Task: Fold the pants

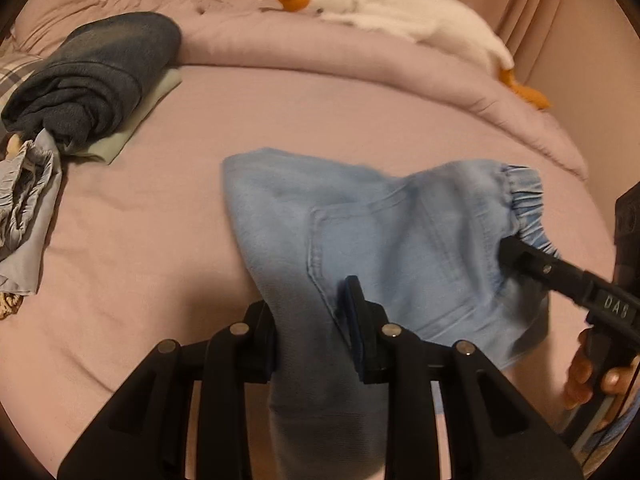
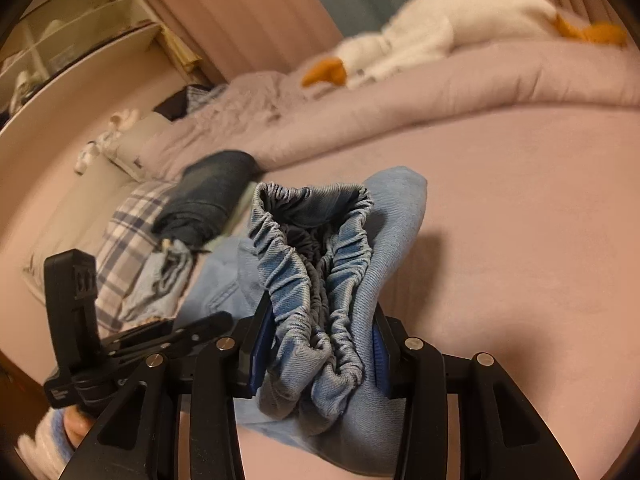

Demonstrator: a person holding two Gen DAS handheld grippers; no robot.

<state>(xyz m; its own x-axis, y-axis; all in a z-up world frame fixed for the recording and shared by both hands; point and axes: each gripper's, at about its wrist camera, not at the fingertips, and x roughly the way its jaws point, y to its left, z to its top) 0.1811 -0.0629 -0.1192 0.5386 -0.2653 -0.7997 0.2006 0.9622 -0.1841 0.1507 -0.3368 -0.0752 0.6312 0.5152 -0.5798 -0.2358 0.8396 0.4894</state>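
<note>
My left gripper (image 1: 312,320) clamps the pants (image 1: 380,232) leg, while only my right gripper (image 2: 320,344) view shows their gathered waistband (image 2: 312,240) clamped.

Matte black left gripper (image 1: 312,332), silver screws, blue-padded jaws, right gripper (image 2: 320,344) stamped "DAS", bare-skinned hand (image 1: 580,376)

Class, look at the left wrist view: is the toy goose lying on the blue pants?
No: the goose lies on the rolled duvet, far behind the pants.
</note>
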